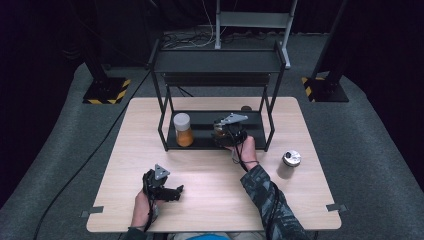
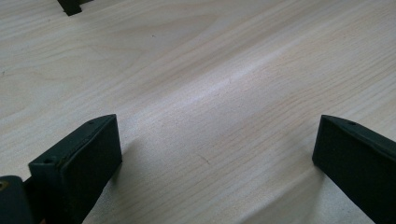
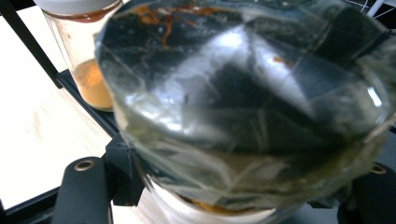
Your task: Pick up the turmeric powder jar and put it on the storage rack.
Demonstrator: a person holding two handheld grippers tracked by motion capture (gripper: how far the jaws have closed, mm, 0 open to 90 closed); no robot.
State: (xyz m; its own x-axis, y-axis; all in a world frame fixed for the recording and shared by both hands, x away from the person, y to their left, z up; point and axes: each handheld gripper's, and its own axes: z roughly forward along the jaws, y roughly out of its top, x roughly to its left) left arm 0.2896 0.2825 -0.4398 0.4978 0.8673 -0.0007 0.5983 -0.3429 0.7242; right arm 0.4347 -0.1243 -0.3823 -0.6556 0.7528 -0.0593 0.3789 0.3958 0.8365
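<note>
Orange-powder jar (image 1: 183, 129) on black rack's (image 1: 218, 61) lower shelf; silver-capped jar (image 1: 289, 163) on wooden table (image 1: 210, 200), right.

Camouflage-patterned sleeve (image 1: 262, 192); black hand-held gripper (image 1: 170, 192) topped by grey three-cornered plate.

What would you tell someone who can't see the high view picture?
The person's right tool holds a jar on the bottom shelf of a black rack, beside a jar of orange powder. The left tool rests open on the wooden table; another jar stands at the right.

grey carpet floor (image 1: 380, 150), light wooden table (image 1: 210, 200), dark walls
</note>
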